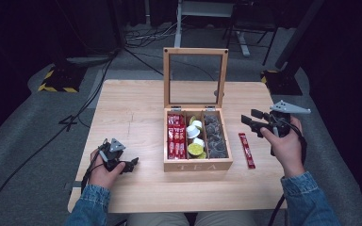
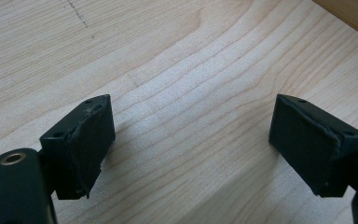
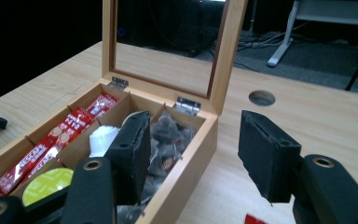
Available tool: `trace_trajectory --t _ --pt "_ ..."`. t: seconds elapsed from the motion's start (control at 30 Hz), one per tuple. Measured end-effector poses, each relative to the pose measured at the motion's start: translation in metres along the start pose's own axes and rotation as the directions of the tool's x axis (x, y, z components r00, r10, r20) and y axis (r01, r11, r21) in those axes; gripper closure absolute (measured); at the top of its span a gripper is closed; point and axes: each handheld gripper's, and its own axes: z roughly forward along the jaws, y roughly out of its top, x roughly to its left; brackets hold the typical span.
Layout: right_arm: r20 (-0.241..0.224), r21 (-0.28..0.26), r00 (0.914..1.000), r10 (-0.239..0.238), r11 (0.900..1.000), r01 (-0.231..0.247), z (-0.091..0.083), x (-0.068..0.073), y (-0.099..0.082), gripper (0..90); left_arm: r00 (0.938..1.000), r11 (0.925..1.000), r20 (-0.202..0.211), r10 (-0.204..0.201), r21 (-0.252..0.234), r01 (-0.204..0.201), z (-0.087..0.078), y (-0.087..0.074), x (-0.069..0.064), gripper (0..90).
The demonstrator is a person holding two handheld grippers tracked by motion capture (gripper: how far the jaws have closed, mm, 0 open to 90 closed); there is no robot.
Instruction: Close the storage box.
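Dark room, grey carpet (image 1: 23,127), white desk legs (image 1: 179,28) behind wooden table (image 1: 127,108)

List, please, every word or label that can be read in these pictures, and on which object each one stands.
"TEA": on the front wall of the wooden box.
"NESCAFE", partly legible: on the red sachets in the box's left compartment.
Print on the red sachet lying on the table: too small to read.
Green capsule lids: blurred.
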Motion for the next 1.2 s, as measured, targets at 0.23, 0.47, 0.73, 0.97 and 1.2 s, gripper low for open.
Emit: trace_trajectory --t 0.23,0.47,0.73,0.97,1.2 --pt "-0.023 0.01 0.9991 -0.034 0.9994 0.034 0.018 0.004 0.021 44.1 1.0 1.0 -0.009 -0.003 -0.001 0.003 0.001 0.001 0.001 14.9" --pt "-0.008 0.034 0.9917 -0.129 0.9911 0.129 0.045 0.001 0.045 43.3 1.0 1.0 -0.009 -0.003 -0.001 0.003 0.001 0.001 0.001 14.9" --pt "-0.015 0.03 0.9907 -0.135 0.9904 0.135 0.07 -0.002 0.069 42.1 0.9999 1.0 -0.012 -0.005 -0.001 0.005 0.001 0.001 0.001 14.9" --pt "0.02 0.022 0.9905 -0.136 0.9905 0.136 0.093 -0.014 0.094 41.7 0.9997 0.9998 -0.015 -0.02 -0.002 0.02 0.0 0.0 0.002 15.1" --pt "0.041 0.026 0.9938 -0.104 0.9944 0.103 0.115 -0.027 0.113 41.8 0.9995 0.9997 -0.02 -0.025 -0.004 0.025 -0.001 -0.001 0.002 15.1"
